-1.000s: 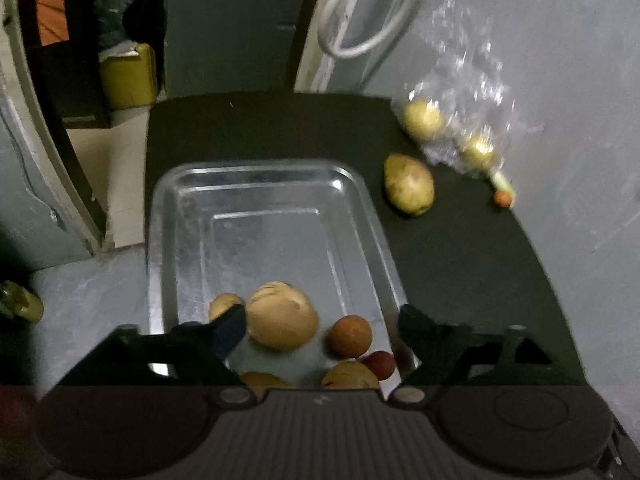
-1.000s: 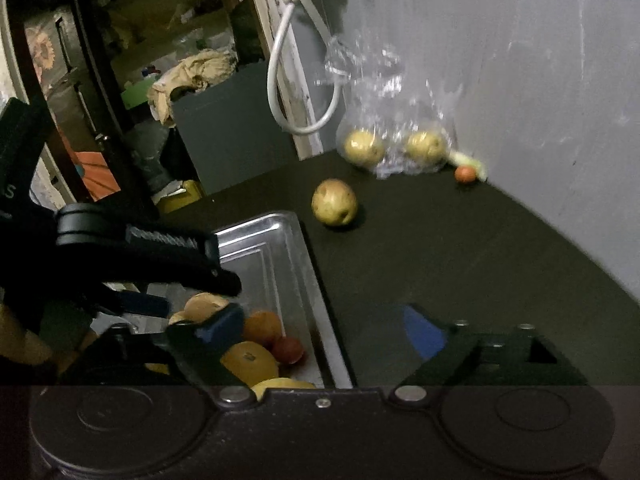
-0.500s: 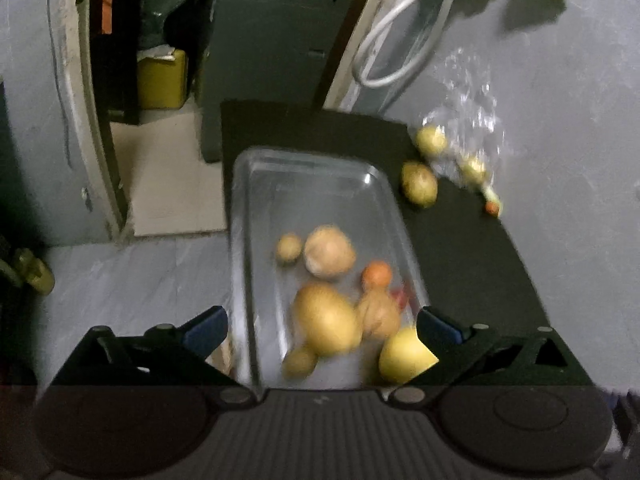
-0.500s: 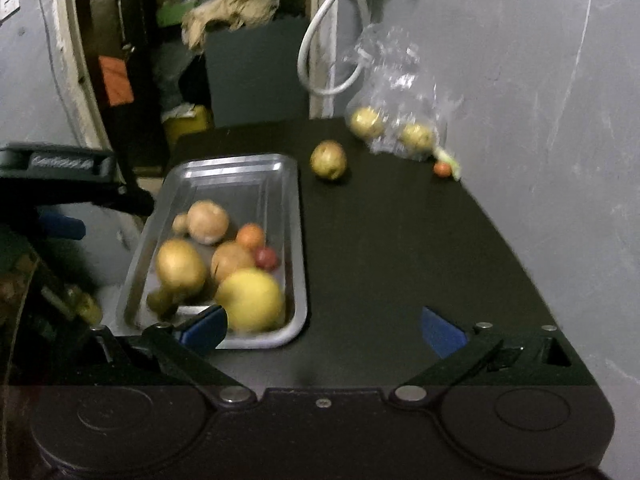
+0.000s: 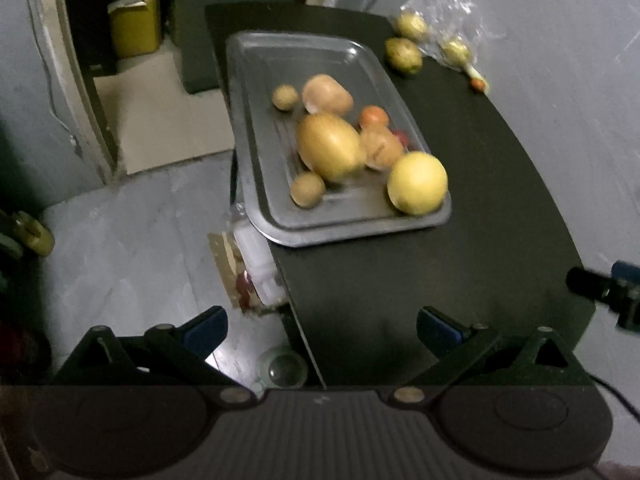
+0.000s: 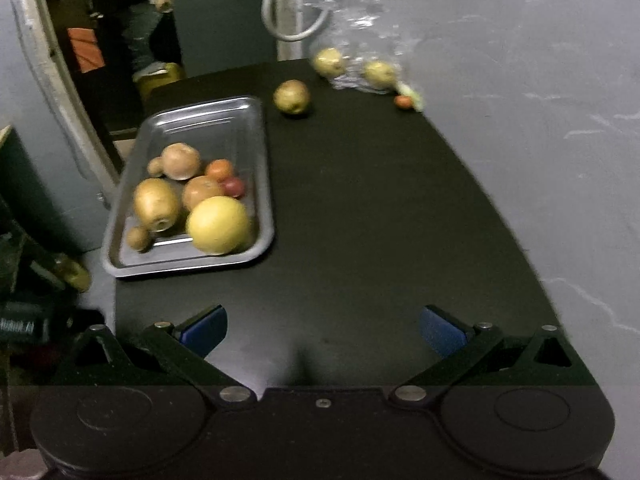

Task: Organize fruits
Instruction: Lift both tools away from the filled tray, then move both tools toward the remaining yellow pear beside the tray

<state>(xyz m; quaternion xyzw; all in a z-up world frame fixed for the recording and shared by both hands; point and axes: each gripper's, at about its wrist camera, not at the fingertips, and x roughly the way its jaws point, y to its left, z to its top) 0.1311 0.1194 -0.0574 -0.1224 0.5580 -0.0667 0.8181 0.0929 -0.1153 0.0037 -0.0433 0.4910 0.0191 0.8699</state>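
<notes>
Both grippers hang high over the dark tabletop [image 6: 360, 208], empty. Left gripper [image 5: 322, 326]: blue-padded tongs spread wide, nothing btwn them. Right gripper [image 6: 323, 324]: same, spread and empty.

Fruit is split in two groups. The shallow rectangular metal tray [image 5: 256, 92] sits at the table's left edge w/ about seven pieces: a big round yellow citrus [image 5: 417, 182] in the near right corner, a large oval golden-brown fruit [image 5: 329, 146] beside it, smaller brown and orange ones further back. Still loose: a greenish-yellow round fruit [image 6: 291, 97] on the table past the tray's far right corner, two more inside a crumpled clear plastic bag [image 6: 352, 40] against the wall, and a tiny red-orange one [image 6: 403, 101] just beside the bag.

Risks, as I judge them:
- Tray's left side looks to overhang the table edge; a push while dropping fruit in could tip it.
- Round fruit can roll off if nudged instead of pinched square.
- Bagged ones: tongs may grab film, not fruit, and drag the whole bag.
- Near end of tray is crowded; adding there may knock the citrus over the low rim.
</notes>
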